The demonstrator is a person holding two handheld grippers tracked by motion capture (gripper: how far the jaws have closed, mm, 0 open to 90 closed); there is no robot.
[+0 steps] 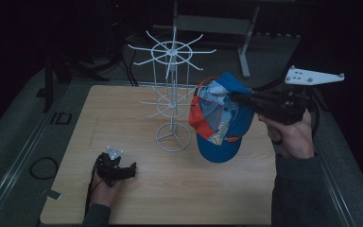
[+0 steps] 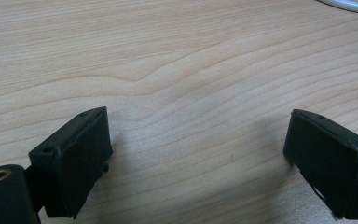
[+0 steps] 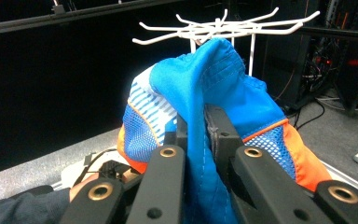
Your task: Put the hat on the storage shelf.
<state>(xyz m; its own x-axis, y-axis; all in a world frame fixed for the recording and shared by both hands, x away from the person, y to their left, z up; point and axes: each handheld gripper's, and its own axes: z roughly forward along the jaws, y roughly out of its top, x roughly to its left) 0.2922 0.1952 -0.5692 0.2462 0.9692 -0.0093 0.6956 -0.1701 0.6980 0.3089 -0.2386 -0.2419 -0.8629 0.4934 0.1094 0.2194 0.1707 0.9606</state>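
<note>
Pinching the blue cap [image 1: 222, 118] in clamped jaws, the right gripper [image 1: 238, 98] holds it at three o'clock of the white wire rack [image 1: 172, 90], the left gripper [image 1: 131, 169] resting wide-open on the surface [image 1: 208, 189].

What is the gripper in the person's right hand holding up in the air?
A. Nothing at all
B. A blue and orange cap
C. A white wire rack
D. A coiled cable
B: the right gripper has its fingers pinched on the fabric of the blue and orange cap, which hangs above the table beside the white wire rack.
</note>
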